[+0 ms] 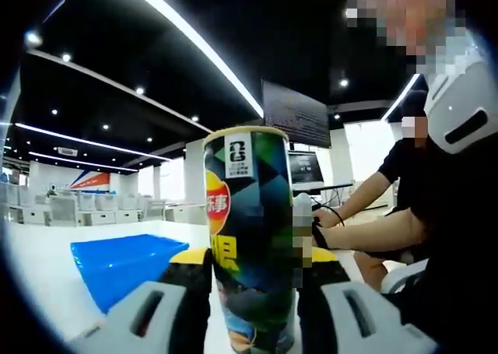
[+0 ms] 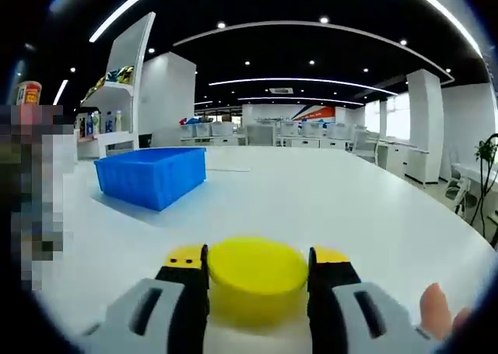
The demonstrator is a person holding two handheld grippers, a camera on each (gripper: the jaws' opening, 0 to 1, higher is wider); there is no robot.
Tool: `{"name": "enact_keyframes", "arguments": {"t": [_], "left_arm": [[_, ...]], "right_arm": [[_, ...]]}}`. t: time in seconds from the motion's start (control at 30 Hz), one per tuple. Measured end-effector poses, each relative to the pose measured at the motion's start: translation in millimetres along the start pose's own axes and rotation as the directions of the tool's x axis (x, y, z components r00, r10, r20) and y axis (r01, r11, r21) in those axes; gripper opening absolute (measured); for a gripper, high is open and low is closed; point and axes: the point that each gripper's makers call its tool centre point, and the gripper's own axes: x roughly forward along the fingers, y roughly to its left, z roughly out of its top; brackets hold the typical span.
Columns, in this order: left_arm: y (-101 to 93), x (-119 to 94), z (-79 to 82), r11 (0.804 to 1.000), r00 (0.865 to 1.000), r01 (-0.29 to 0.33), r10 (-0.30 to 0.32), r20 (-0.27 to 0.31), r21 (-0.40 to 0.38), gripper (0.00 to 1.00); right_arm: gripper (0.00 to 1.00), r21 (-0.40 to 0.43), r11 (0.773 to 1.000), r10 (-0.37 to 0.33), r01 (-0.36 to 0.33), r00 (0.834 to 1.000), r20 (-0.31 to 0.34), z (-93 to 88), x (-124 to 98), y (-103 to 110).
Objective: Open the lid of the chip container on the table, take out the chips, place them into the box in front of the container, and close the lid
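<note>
Chips first: I see the chip container (image 1: 250, 237) standing upright between my left gripper (image 1: 255, 272) jaws in the left gripper view, both yellow-tipped jaws pressed against its dark printed wall, so that gripper is clamped on the can. Its top rim sits bare, with no cap on it. Behind and to the left of it lies the blue box (image 1: 124, 267) on the white table (image 1: 43, 280), apart from the can. A person in a dark shirt (image 1: 443, 214) sits at the right of that view, forearms resting near the table edge.

On my right gripper (image 2: 257, 280) I read the jaws as closed on the yellow lid (image 2: 257, 280), which sits flat between the two yellow tips, low over the white table (image 2: 327, 206). In the right gripper view the blue box (image 2: 152, 175) stands farther off to the left, well apart from the lid. A fingertip (image 2: 436, 311) shows at the lower right edge.
</note>
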Motion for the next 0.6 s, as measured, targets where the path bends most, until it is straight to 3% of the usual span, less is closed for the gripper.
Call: {"name": "enact_keyframes", "arguments": {"t": [0.6], "left_arm": [[-1.8, -0.5, -0.4, 1.000, 1.000, -0.001, 0.001, -0.002, 0.003, 0.43]], "right_arm": [[0.45, -0.003, 1.000, 0.008, -0.008, 1.000, -0.018, -4.1, 1.0, 2.0]]}}
